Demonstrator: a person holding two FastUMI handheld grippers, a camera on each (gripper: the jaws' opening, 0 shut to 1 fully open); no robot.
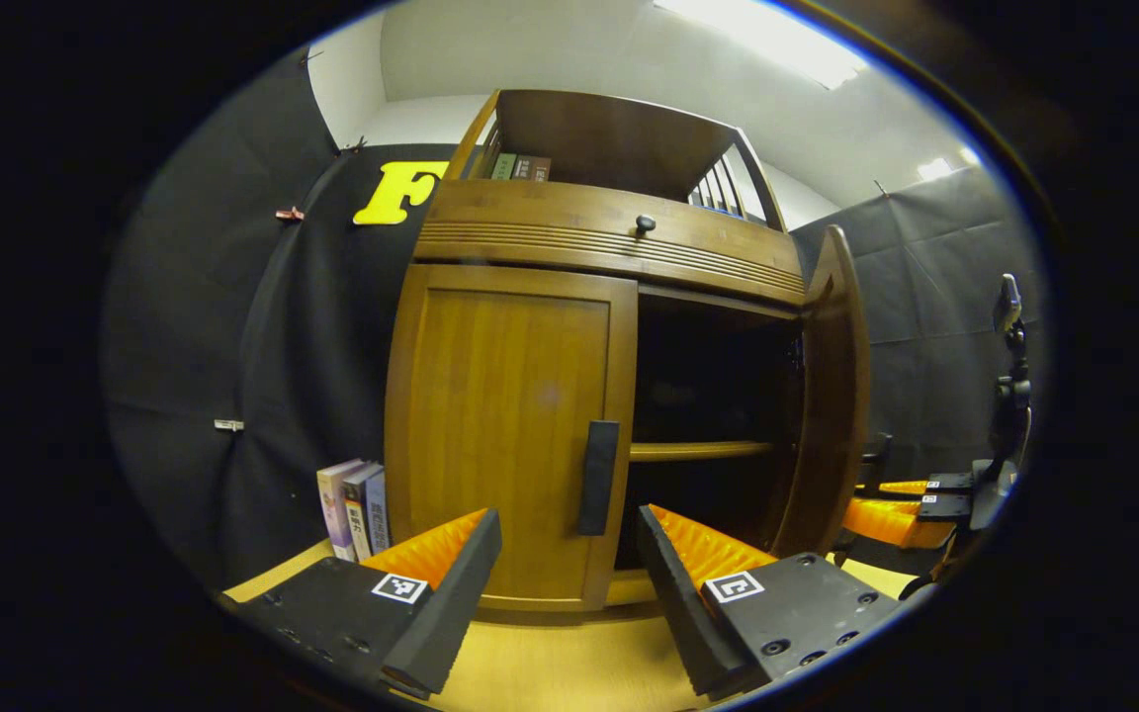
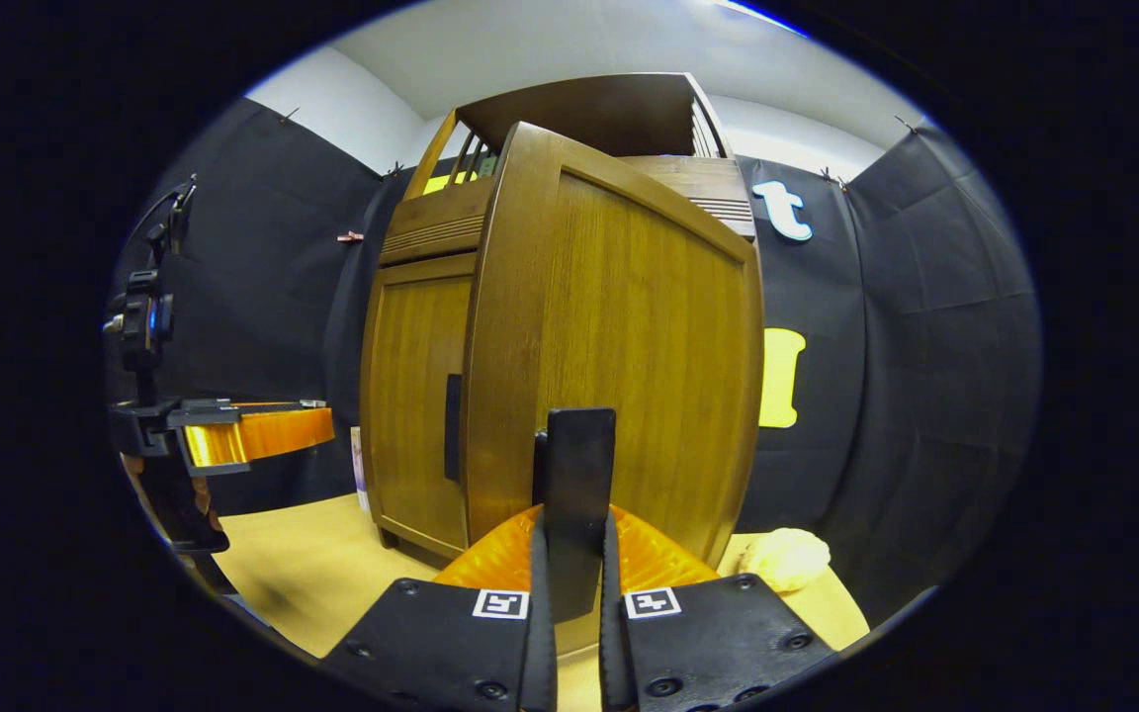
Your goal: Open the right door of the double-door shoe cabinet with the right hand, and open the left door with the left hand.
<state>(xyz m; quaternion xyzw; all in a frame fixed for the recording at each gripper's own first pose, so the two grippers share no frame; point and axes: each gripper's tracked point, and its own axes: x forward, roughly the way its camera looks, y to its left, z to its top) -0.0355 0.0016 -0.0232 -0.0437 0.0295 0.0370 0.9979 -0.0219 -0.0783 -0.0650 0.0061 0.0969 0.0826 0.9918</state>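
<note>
Nearest the lens in the right gripper view, the right gripper (image 2: 569, 554) was clamped on the right door's handle (image 2: 577, 475), both fingers pressed against its dark upright bar. That view presented the right door (image 2: 629, 346) swung wide, its outer panel facing the camera and hiding the interior, with a pale rounded object (image 2: 787, 559) on the tabletop (image 2: 312, 564) beside it. The left gripper view instead revealed the shoe cabinet (image 1: 609, 237) from the front: the open compartment with one shelf (image 1: 698, 451), the right door edge-on (image 1: 832, 396), and the left door (image 1: 510, 425) closed flush, its dark handle (image 1: 598, 478) near the inner edge. Books (image 1: 354, 506) stood just left of the cabinet, others on its top shelf (image 1: 520, 168). The left gripper (image 1: 569, 574) hung released, fingers spread apart before the left door's handle without touching it.
</note>
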